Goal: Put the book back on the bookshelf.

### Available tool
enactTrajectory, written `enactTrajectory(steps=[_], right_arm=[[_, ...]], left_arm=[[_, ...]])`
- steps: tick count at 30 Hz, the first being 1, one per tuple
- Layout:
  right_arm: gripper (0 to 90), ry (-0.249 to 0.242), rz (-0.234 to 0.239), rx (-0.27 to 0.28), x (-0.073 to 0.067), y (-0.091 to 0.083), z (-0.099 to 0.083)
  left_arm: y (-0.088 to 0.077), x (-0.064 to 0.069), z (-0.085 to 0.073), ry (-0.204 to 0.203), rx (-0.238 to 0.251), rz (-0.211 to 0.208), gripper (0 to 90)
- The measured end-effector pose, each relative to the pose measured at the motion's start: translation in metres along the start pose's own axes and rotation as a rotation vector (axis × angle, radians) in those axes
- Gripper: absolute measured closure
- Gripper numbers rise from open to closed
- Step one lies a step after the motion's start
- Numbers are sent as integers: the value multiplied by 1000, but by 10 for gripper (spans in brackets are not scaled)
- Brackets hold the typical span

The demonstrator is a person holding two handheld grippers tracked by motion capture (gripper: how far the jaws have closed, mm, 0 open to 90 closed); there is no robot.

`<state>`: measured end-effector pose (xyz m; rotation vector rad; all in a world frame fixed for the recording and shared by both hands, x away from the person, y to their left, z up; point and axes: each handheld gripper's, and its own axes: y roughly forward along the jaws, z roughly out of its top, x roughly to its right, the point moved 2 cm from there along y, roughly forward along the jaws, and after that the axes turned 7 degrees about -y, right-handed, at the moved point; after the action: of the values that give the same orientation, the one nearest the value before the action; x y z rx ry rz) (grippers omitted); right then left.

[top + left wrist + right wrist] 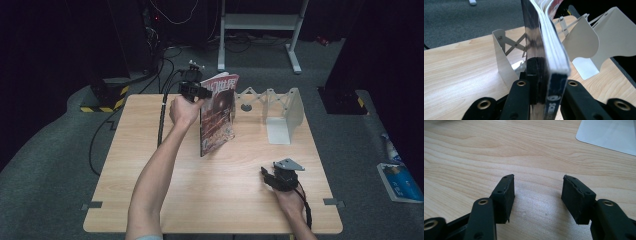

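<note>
A magazine (218,114) with a red and dark cover stands upright above the middle of the wooden table (150,190), its lower edge near the surface. My left gripper (199,92) is shut on its upper left edge. In the left gripper view the black jaws of the left gripper (548,75) clamp the magazine (549,47) edge-on, pages bulging to the right. A white expanding book rack (274,106) stands just behind and right of the magazine. My right gripper (267,176) rests low at the table's front right, open, and the right gripper (537,192) has only bare wood between its pads.
The rack's white end plates (502,60) (587,41) stand either side of the magazine, joined by a scissor link. A white base plate (609,135) lies ahead of my right gripper. Beyond the table are cables, a metal frame (260,22) and a book on the floor (400,181).
</note>
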<state>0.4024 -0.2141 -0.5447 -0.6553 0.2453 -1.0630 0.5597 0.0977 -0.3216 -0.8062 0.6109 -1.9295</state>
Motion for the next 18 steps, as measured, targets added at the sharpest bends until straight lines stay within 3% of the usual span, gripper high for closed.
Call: enactTrajectory(steps=[9,13,18], right_arm=[[432,-1,2,2,0,0,0],[432,-1,1,3,0,0,0],[431,0,3,2,0,0,0]], left_arm=[[-3,-2,-2,-6,-68,-4,814],[-4,0,-2,-6,-68,-9,825],[-5,2,-2,-15,-31,-12,833]])
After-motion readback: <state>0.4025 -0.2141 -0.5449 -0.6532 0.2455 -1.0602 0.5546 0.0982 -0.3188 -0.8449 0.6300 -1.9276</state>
